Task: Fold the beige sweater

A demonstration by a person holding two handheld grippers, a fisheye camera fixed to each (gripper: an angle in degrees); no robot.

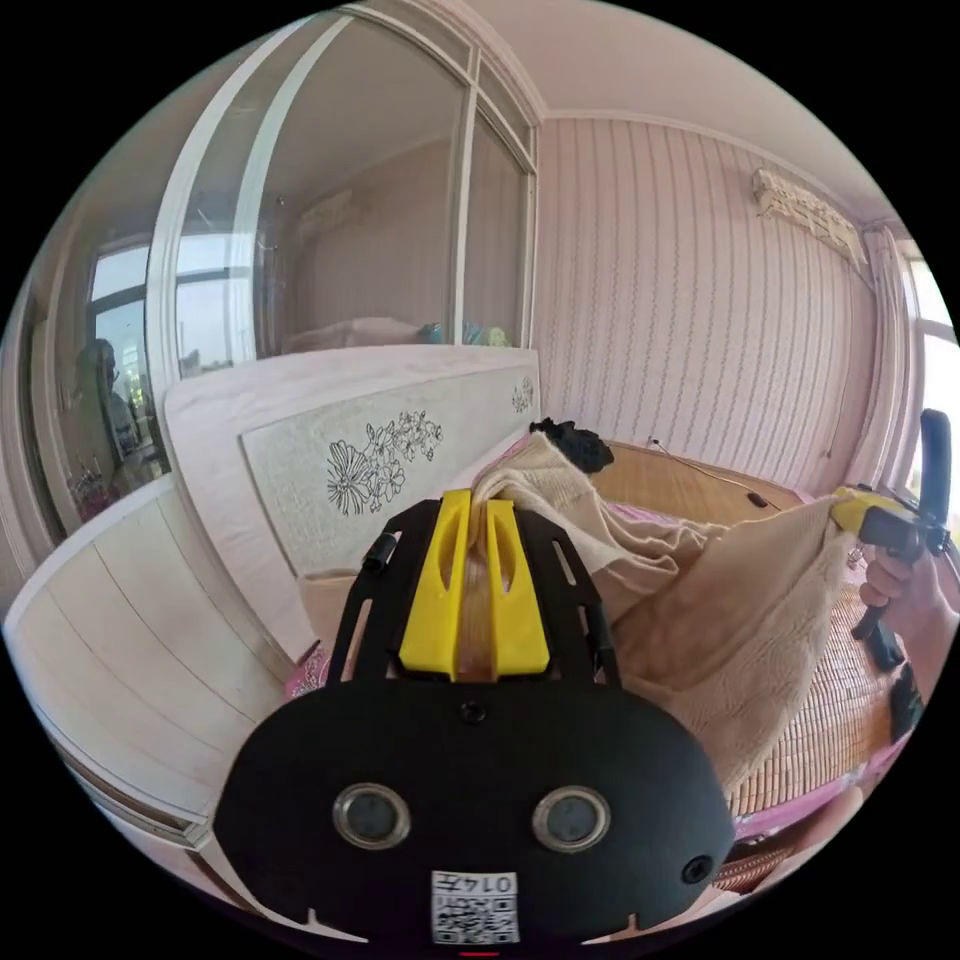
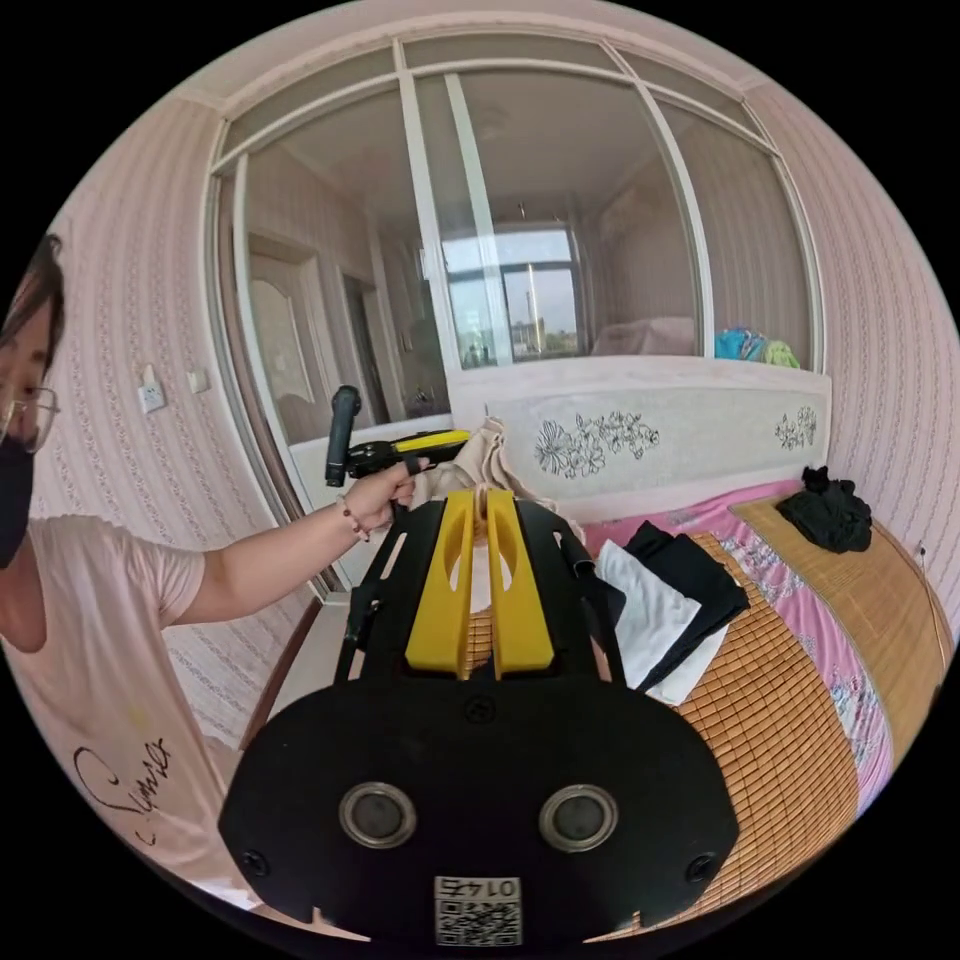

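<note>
Two hand-held grippers (image 1: 478, 515) (image 2: 480, 510) clamping beige sweater (image 1: 740, 610), writing illegible.

The right gripper's (image 2: 480, 505) jaws hide most of the beige sweater (image 2: 492, 452).

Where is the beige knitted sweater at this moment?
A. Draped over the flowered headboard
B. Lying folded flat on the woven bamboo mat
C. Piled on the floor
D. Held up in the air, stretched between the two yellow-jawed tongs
D: the beige knitted sweater hangs above the woven bamboo mat, pinched by the left tongs and the right tongs.
</note>
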